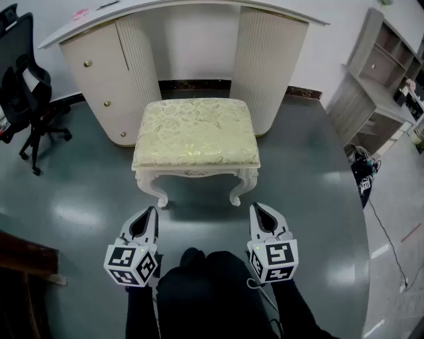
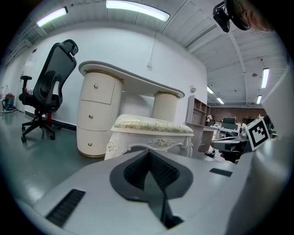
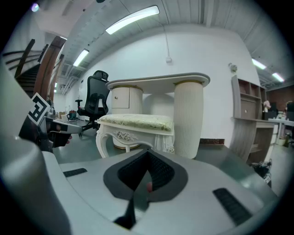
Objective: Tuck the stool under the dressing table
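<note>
Left gripper: jaws together, nothing between them. Right gripper: same, pads meeting, empty. Both are low in the head view, just short of the stool's front legs and not touching anything.

Stool stands on the floor, squarely in front of the dressing table. Most of it is out in the open. Its rear edge sits at the mouth of the kneehole between the two pedestals. I can't tell how far in it is, or the side clearance to either pedestal.

Room to move:
- Bare floor on both sides of the stool and between it and me.
- Office chair is off to the left, well apart from the stool.
- Shelf unit is against the right wall, also well apart.
- Cable runs along the floor at far right, away from the stool.
- The tabletop edge overhangs both pedestals, above seat height.

Containers:
- The left pedestal has drawers with round knobs, all shut, so their contents are hidden.
- The shelf unit has open compartments and one shut drawer. Whatever sits in them is too small to make out.
- There's a small pink item on the tabletop's left end.
</note>
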Demonstrator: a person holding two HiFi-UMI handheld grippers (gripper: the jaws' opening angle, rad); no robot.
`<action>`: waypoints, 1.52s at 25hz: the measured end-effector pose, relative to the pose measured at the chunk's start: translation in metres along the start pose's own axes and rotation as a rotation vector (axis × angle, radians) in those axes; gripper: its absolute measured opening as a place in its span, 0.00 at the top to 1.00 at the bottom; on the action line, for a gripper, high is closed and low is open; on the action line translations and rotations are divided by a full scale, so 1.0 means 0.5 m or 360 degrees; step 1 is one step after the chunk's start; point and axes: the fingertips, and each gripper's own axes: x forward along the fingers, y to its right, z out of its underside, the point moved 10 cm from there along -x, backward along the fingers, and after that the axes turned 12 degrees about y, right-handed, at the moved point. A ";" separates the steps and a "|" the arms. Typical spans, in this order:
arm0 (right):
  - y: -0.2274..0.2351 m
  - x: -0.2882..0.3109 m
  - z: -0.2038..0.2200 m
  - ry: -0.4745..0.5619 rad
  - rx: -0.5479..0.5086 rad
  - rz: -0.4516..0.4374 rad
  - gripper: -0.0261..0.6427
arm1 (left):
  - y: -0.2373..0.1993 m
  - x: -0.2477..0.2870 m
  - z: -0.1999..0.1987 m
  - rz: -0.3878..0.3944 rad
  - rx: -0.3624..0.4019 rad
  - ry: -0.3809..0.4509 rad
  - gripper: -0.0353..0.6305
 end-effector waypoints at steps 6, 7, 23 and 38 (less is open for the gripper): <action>-0.001 0.000 0.016 -0.0023 0.0007 -0.0010 0.95 | -0.002 -0.002 0.008 0.0005 -0.0005 -0.0033 0.94; 0.001 -0.001 0.017 -0.0025 0.0005 -0.0007 0.95 | -0.002 -0.002 0.009 0.0006 -0.0003 -0.0034 0.94; 0.004 0.046 0.050 -0.0097 -0.0063 0.0037 0.95 | -0.059 0.053 0.040 -0.0051 0.0004 -0.0090 0.94; 0.010 0.172 0.107 -0.0222 -0.0212 0.0182 0.95 | -0.149 0.160 0.107 -0.0049 0.0063 -0.0188 0.94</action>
